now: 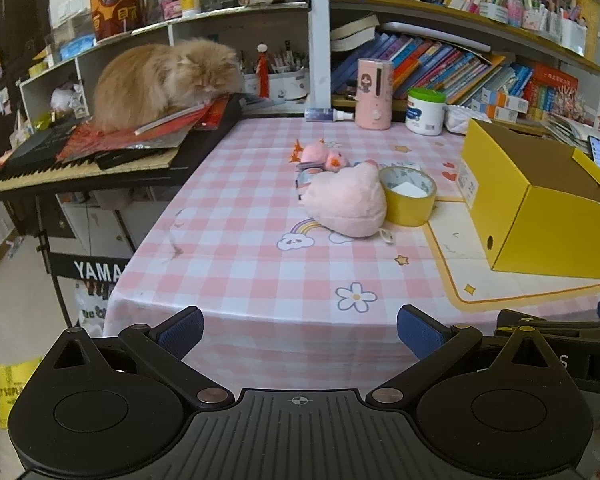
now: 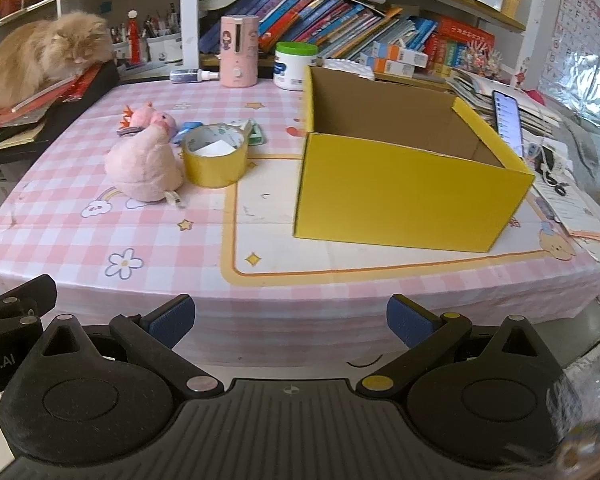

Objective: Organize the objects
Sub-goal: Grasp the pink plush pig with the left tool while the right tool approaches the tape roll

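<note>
Both claws hang at the table's near edge, the left gripper (image 1: 300,330) and right gripper (image 2: 291,320) spread wide, holding nothing. The pink plush (image 2: 144,168) touches the tape roll (image 2: 215,156); the empty yellow box (image 2: 412,192) sits at three o'clock of them.

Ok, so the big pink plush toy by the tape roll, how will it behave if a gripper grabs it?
The pink plush toy looks soft, so it would likely squash and sag. Probably light. Its fuzzy fabric should grip well.
</note>
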### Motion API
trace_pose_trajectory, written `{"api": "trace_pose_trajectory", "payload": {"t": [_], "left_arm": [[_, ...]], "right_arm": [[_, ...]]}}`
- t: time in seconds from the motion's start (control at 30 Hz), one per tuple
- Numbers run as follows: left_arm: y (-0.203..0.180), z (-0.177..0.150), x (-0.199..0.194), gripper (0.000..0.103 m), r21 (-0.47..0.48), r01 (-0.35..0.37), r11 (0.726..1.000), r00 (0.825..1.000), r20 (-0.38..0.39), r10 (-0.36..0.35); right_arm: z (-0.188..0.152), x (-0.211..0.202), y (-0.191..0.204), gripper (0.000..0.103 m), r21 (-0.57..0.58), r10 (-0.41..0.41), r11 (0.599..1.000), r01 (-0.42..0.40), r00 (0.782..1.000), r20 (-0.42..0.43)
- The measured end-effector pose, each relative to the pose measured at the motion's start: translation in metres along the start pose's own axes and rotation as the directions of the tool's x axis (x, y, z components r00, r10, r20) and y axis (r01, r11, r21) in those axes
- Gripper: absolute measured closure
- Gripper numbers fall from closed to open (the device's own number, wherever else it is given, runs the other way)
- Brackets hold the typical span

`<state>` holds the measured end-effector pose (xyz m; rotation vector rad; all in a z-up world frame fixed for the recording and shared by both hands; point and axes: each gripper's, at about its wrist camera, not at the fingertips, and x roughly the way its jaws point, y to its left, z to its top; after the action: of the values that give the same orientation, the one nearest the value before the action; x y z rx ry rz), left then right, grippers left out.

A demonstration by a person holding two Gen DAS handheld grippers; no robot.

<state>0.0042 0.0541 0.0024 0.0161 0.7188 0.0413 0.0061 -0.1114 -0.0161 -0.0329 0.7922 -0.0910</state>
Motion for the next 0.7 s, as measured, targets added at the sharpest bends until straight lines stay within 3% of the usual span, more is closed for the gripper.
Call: {"api": "trace_pose_trajectory", "payload": {"t": [0.17, 0.53, 0.7], "left_arm": [[0.012, 0.001, 0.004, 0.000, -0.052, 0.013, 0.999, 1.000, -0.004, -0.014], [0.018, 0.012, 0.023, 0.000, -0.066, 0.010, 0.998, 1.000, -0.001, -0.010], [0.020, 0.021, 0.036, 0.000, -0.088, 0.009, 0.996, 1.000, 0.002, -0.008]], "right_arm": [[0.003, 0.003, 0.007, 0.006, 0.001, 0.068, 0.998, -0.068, 0.998, 0.007], [0.026, 0.015, 0.016, 0.038, 0.007, 0.192, 0.981, -0.193, 0.979, 0.064], [0.043, 0.025, 0.019, 0.040, -0.002, 0.225, 0.974, -0.226, 0.969, 0.105]]}}
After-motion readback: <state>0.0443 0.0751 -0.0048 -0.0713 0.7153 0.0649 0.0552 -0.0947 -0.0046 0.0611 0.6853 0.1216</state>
